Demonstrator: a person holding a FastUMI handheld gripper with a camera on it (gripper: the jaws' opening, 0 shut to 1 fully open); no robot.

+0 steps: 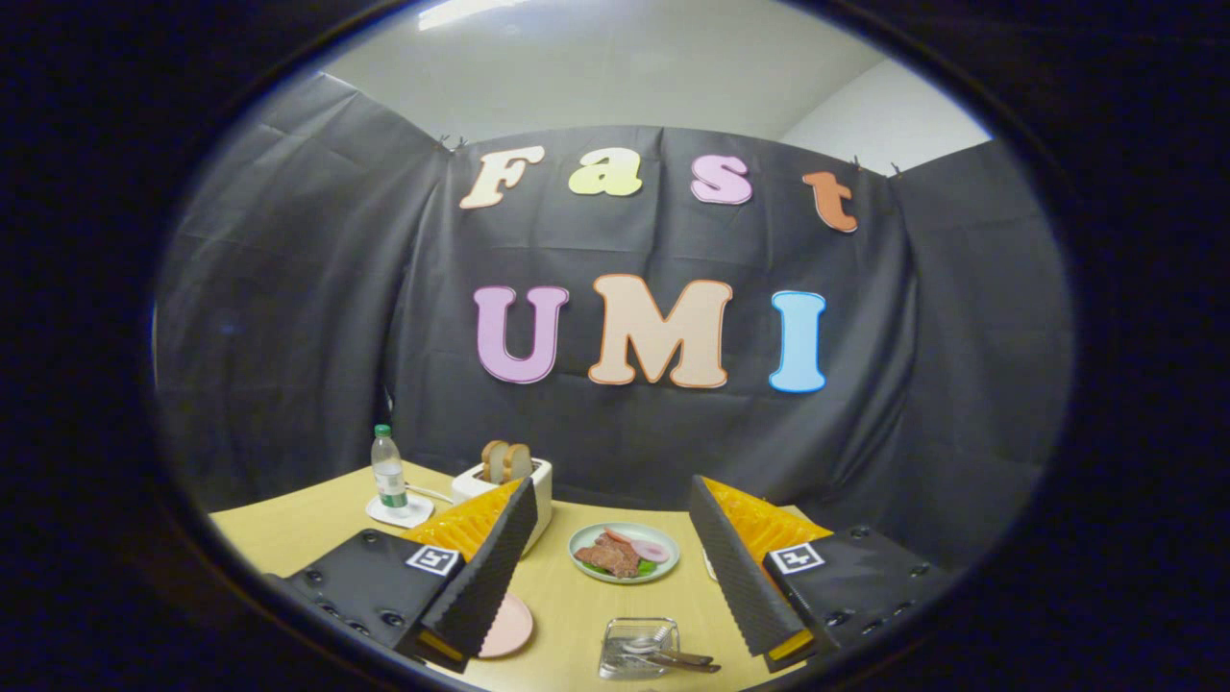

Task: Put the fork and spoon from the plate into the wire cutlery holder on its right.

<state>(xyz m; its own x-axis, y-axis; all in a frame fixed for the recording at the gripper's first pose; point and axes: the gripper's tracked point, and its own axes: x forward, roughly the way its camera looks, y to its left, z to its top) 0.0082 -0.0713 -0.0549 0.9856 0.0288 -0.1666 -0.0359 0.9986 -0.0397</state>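
Hovering wide apart and empty, the tongs [613, 538] frame the wire cutlery holder [639, 649] with fork [684, 659] and spoon [646, 642] inside.

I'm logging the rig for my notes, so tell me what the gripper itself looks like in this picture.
The gripper has two wedge-shaped fingers, open, with ribbed, ridged inner faces. Each finger sits on a dark block with round screw holes, and each block carries a square black-and-white marker tag. No cables, hand or sleeve can be seen.
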